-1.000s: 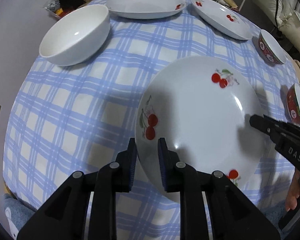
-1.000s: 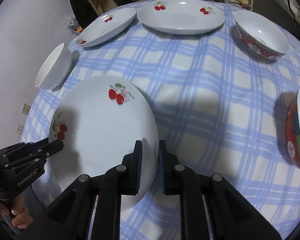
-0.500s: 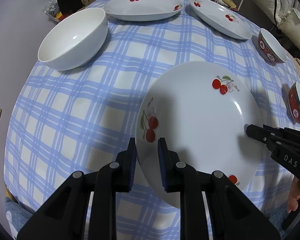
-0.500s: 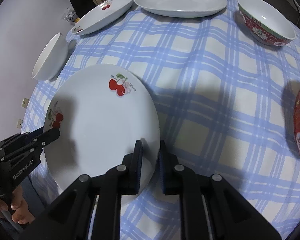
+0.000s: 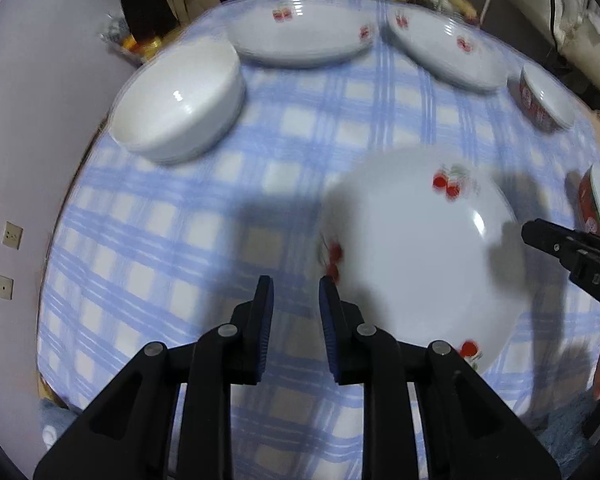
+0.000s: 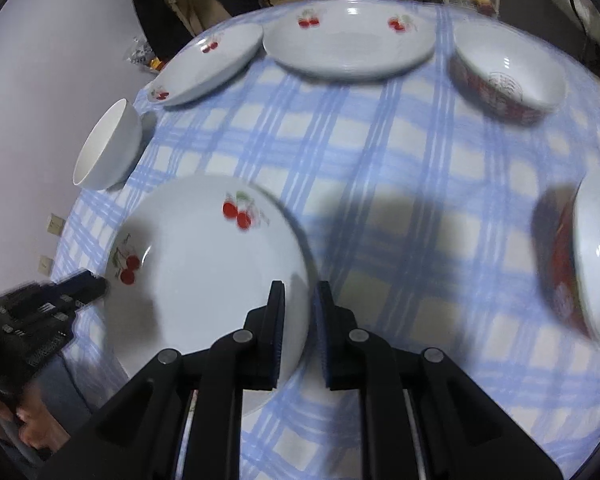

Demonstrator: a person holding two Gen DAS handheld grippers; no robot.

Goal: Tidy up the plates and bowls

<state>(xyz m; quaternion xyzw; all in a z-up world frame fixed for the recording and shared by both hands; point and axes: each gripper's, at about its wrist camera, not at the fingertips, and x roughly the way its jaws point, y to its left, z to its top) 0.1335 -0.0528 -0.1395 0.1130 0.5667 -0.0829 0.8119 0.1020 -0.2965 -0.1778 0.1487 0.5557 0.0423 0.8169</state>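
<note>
While the right gripper (image 6: 298, 332) pinches the cherry plate (image 6: 204, 264) rim, the left gripper (image 5: 294, 324) stands spread, empty. Keep the plate level; stack it at 12 o'clock.

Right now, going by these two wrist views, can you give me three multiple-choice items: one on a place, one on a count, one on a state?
1. Where is the plain white bowl?
A. Alone on the tablecloth
B. Stacked on a plate
C. Inside a red bowl

2. How many cherry plates are out?
A. Two
B. Three
C. Five

3. The left gripper is:
A. Shut on a plate
B. Shut on a bowl
C. Open, holding nothing

Key: 1 A, cloth shows all around it; 2 B, one near and two far; 3 C, only cloth shows between its fingers.
</note>
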